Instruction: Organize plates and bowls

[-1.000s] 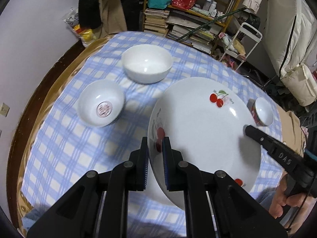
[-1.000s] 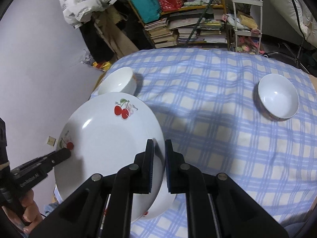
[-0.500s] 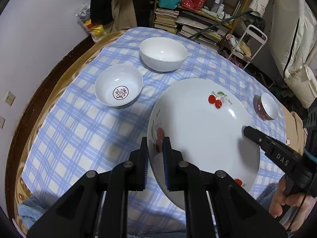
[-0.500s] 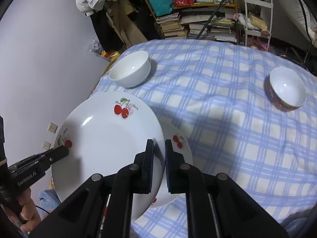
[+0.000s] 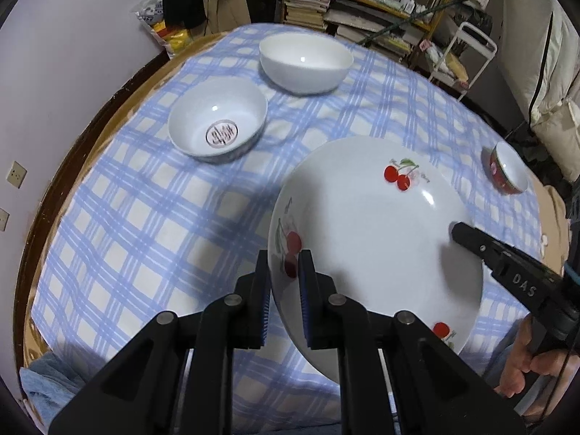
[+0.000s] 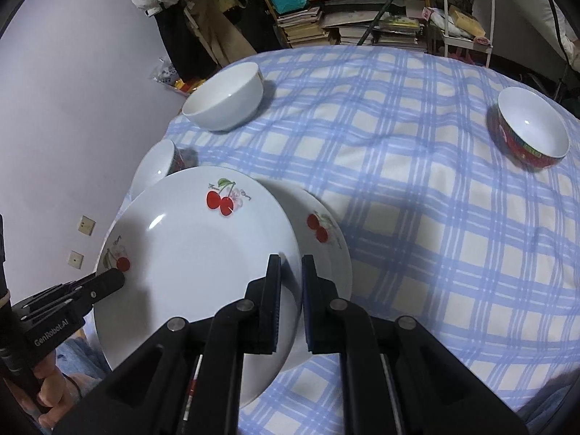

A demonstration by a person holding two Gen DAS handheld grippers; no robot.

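While both grippers pinch it, a big white plate (image 5: 377, 239) with red cherries hangs in the air above the table (image 5: 145, 224). The left gripper (image 5: 284, 272) has its two fingers pressed on the plate's left rim, one finger on top and one below. The right gripper (image 6: 291, 275) does the same on the plate's right rim. So each pair of jaws is closed tight on the plate's edge.

From the right wrist view, a second cherry plate (image 6: 326, 246) lies flat on the cloth. The held plate is over it and covers most of it. Only its right side peeks out. I cannot tell if the two plates touch.

The table has a blue and white checked cloth (image 6: 417, 199). A plain white bowl (image 5: 306, 61) sits at the far side. Near it, a bit closer, is a white bowl with a round mark (image 5: 218, 127) inside. These two bowls are close but apart. A small red bowl (image 6: 531, 128) with a white inside sits well apart from them, at the right side of the table.

A hand (image 5: 536, 359) holds the right gripper's handle at the lower right in the left wrist view. Another hand (image 6: 54, 391) holds the left gripper at the lower left in the right wrist view. Shelves with books (image 6: 362, 18) stand behind the table.
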